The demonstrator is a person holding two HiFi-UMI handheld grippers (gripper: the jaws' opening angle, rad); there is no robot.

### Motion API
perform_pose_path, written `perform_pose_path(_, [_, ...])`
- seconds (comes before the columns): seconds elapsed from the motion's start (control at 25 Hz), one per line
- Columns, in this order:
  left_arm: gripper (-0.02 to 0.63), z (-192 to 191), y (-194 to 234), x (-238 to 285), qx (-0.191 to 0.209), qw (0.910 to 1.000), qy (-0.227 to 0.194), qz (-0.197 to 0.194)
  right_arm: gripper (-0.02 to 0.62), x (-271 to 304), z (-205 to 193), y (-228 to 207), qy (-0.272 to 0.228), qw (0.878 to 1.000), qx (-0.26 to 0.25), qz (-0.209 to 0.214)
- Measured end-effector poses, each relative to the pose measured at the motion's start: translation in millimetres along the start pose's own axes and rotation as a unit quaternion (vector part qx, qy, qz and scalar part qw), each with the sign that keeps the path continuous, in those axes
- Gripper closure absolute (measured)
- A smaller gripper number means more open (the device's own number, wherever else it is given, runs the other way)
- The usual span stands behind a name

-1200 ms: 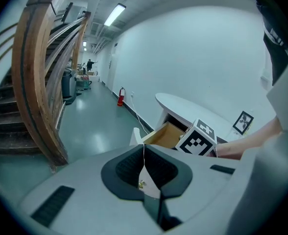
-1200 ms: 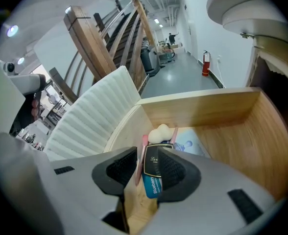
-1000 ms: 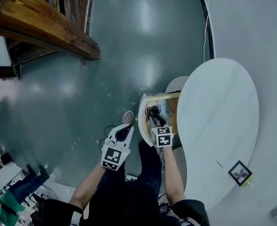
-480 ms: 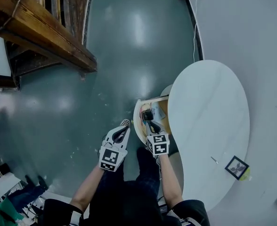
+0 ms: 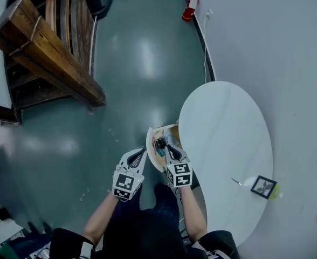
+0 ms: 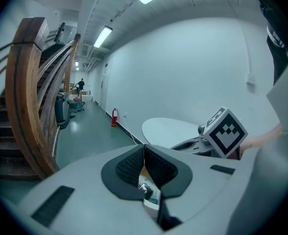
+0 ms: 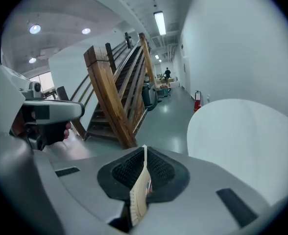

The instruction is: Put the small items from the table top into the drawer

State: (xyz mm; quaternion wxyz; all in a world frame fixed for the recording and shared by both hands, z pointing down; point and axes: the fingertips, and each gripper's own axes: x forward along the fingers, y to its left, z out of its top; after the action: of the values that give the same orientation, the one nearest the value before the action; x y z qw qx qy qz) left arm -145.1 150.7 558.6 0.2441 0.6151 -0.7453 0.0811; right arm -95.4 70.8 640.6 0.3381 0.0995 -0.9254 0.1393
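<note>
Left gripper (image 6: 144,150): jaws together, empty. Right gripper (image 7: 144,152): jaws just closed, nothing between them, over the open drawer (image 5: 149,144). Print on the drawer's contents appears too small to read.

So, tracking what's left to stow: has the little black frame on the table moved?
No. The black frame sits by the same table edge.

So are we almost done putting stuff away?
Partly. Done: some colourful small items already lie in the open drawer. In hand: nothing, it seems; the left gripper and the right gripper are both shut, close by the drawer. Left: a small framed picture and a thin little object beside it sit on the white table, and the drawer is not yet closed.
</note>
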Motion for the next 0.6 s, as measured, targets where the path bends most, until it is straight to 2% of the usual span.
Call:
perform_pose_path(0.28, [0.586, 53.4, -21.5, -20.9, 0.033, 0.9987, -0.034, -0.02, 0.555, -66.4, 63.3, 1.9, -0.074, 0.997, -0.008, -0.032])
perform_pose_path(0.6, [0.586, 97.8, -33.9, -37.0, 0.06, 0.9952, -0.067, -0.038, 0.555, -134.1, 118.6, 16.1, -0.161, 0.984, -0.025, -0.068])
